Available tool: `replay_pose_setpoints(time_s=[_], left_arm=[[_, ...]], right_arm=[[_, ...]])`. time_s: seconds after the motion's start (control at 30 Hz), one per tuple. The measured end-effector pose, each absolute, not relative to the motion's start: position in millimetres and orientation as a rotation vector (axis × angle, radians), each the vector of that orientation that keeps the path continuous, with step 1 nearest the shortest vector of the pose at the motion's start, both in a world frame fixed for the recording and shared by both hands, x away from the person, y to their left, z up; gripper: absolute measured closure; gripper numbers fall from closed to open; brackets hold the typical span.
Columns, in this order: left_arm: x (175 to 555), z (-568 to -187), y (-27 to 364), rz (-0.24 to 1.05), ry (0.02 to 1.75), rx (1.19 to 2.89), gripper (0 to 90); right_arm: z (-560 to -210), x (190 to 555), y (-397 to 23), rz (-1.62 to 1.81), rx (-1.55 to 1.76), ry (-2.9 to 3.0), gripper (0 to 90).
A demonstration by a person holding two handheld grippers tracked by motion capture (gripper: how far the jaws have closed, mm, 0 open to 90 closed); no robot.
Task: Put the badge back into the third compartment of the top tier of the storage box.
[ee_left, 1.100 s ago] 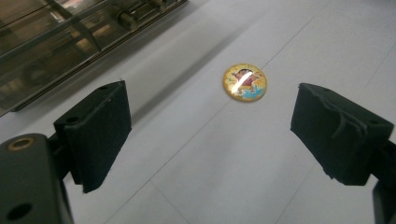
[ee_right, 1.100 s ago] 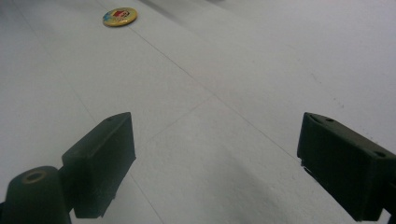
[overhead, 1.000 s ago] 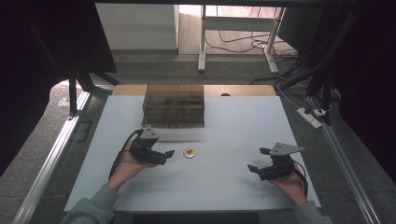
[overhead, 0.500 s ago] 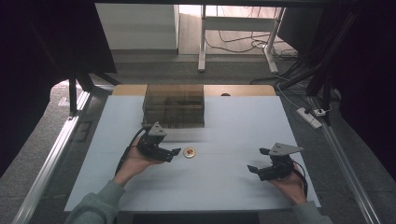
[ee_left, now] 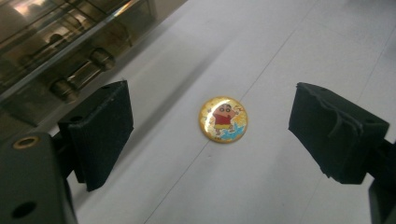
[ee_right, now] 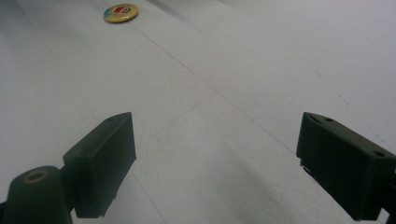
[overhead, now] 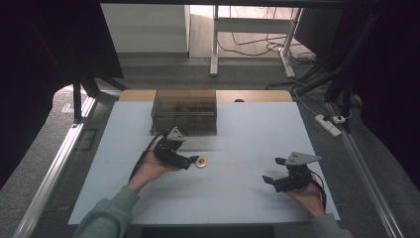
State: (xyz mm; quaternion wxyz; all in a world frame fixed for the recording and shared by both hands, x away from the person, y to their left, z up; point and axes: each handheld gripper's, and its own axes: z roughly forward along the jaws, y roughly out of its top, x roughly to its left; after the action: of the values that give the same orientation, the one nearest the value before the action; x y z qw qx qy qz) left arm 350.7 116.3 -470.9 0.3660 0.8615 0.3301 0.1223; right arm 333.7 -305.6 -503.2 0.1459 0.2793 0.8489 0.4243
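Table: we see a big white table (overhead: 237, 198) with a see-through brown box (overhead: 184, 110) at its far edge.
Badge: our little round yellow badge (ee_left: 223, 119) lies flat on the white top, near the box.
Left gripper: our left gripper (ee_left: 210, 135) is spread wide, and the badge sits between its two pads, touching neither.
Right gripper: our right gripper (ee_right: 215, 172) is wide apart too, holding nothing, well away from the badge.

a brown see-through box (overhead: 183, 110) (far edge) on the white table (overhead: 257, 193)
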Motion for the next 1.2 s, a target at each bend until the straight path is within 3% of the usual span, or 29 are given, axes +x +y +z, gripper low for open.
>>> replay_pose_setpoints(time_s=[1.2], left_arm=[[370.0,-493.3,76.1,0.244,0.787,2.361,14.6]], right_arm=[[-506.8,334.3,-304.2,1.189,0.803,2.462,12.0]])
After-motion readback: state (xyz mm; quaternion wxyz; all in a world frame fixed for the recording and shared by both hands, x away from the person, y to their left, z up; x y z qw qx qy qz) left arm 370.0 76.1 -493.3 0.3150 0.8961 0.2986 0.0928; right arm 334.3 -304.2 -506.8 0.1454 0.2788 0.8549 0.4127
